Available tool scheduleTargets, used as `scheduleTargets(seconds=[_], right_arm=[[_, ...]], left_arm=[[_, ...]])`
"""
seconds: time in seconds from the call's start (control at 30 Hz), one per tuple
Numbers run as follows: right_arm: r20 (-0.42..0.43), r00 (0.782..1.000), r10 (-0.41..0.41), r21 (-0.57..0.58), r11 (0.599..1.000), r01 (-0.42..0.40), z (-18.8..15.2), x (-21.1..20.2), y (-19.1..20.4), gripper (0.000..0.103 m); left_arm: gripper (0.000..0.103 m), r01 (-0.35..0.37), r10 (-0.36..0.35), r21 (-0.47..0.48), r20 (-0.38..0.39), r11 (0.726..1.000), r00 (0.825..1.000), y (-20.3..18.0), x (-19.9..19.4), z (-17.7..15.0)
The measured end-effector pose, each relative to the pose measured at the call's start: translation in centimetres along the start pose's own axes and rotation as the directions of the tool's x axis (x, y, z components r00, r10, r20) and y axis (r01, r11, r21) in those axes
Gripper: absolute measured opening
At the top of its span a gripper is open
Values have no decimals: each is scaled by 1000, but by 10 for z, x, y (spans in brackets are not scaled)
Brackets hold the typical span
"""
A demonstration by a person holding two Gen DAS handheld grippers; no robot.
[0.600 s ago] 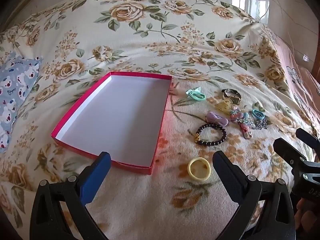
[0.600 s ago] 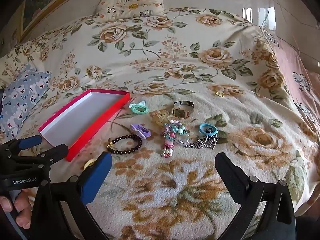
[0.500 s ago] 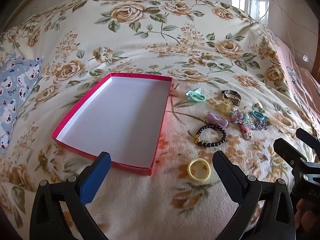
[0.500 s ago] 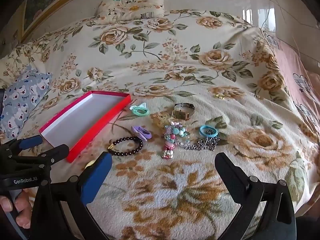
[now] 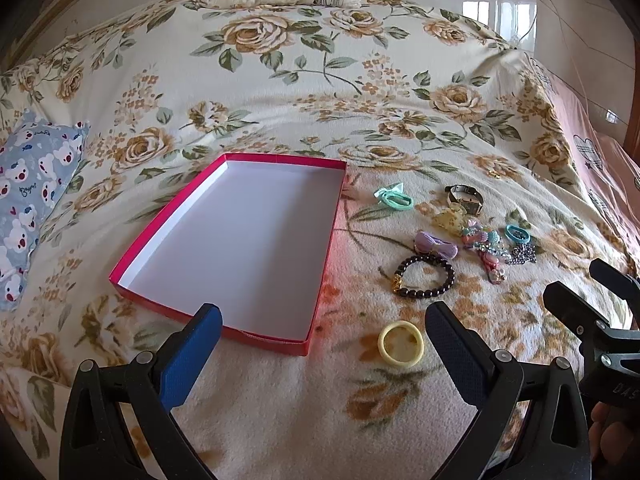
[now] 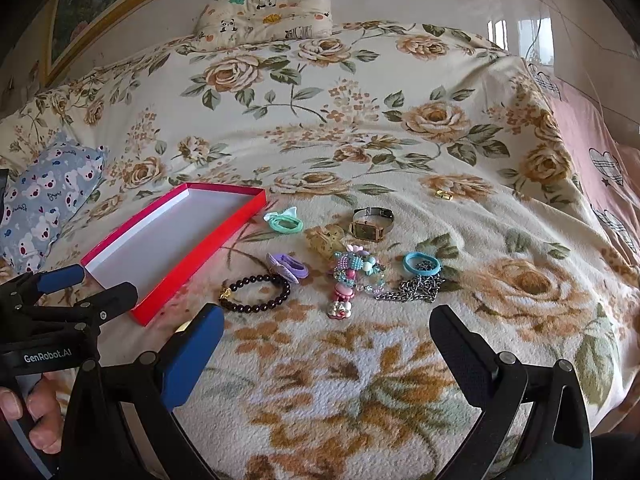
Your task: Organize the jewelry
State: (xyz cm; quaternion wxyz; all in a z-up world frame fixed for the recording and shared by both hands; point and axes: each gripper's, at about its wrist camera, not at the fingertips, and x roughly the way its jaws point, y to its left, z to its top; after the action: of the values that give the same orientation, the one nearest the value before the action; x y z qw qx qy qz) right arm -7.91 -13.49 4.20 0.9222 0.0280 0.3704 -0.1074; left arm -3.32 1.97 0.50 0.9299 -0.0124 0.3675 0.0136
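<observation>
An empty red box [image 5: 132, 288] with a white inside lies on the floral bedspread; it also shows in the right wrist view [image 6: 200, 264]. To its right lie a yellow ring [image 5: 401, 344], a dark bead bracelet [image 5: 424, 278] [image 6: 256, 290], a purple bow [image 5: 436, 245], a mint hair tie [image 5: 394, 198], a watch [image 6: 370, 226], a beaded charm [image 6: 352, 276], a blue hair tie [image 6: 421, 263] and a chain [image 6: 416, 290]. My left gripper [image 5: 320, 332] is open and empty, near the yellow ring. My right gripper [image 6: 326, 330] is open and empty, in front of the jewelry.
A blue bear-print pillow [image 5: 28, 196] lies at the left. A panda-print pillow [image 6: 264, 12] sits at the head of the bed. A small gold piece [image 6: 444, 194] lies apart, far right. A pink sheet [image 6: 592, 152] covers the right edge.
Both grippers have drifted slightly; the scene sits a little lower in both views. Nothing was picked up or moved.
</observation>
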Motion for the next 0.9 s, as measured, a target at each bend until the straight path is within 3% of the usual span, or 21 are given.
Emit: scheduleTargets(seconds=[0.9], right_arm=[[1,1000,14,7,1000,-14,-2,4,-4,103]], left_arm=[[102,3,-3,-6,-3,1000,1000,2,3,4]])
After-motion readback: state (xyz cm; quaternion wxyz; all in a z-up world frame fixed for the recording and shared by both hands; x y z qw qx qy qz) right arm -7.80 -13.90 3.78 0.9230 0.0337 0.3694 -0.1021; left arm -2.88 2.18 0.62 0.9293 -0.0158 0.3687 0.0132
